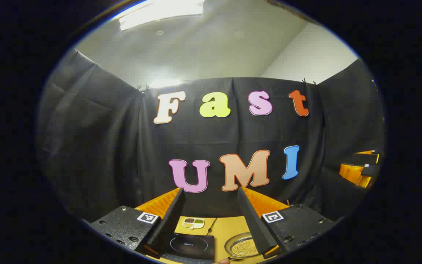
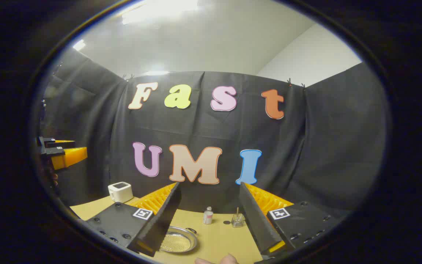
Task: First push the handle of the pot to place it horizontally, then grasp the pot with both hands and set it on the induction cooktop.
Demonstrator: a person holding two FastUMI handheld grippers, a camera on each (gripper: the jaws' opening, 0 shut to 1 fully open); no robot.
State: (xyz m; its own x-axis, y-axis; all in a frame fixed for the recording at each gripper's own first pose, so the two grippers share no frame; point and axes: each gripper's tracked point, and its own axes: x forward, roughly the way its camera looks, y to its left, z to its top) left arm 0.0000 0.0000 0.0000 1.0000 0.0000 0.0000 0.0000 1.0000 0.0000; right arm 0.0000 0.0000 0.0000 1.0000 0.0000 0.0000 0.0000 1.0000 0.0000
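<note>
A shallow round metal pot (image 1: 241, 246) with a mesh-like bottom sits on the wooden table, just right of the black induction cooktop (image 1: 192, 246). My left gripper (image 1: 211, 216) hangs high above both, open with nothing between its fingers. In the right gripper view the same pot (image 2: 178, 240) lies low at the left, partly behind my left finger, with a small dark handle (image 2: 191, 231) at its far rim. My right gripper (image 2: 209, 214) is open and empty, well above the table. Each view catches the other gripper (image 1: 359, 170) (image 2: 59, 152) off at its edge.
A white toaster-like box (image 2: 120, 191) stands at the far left of the table (image 2: 218, 238). A small bottle (image 2: 207, 215) and a clear glass with a stick (image 2: 237, 219) stand near the back wall. A small divided dish (image 1: 193, 223) lies behind the cooktop. A fingertip (image 2: 218, 260) shows at the bottom.
</note>
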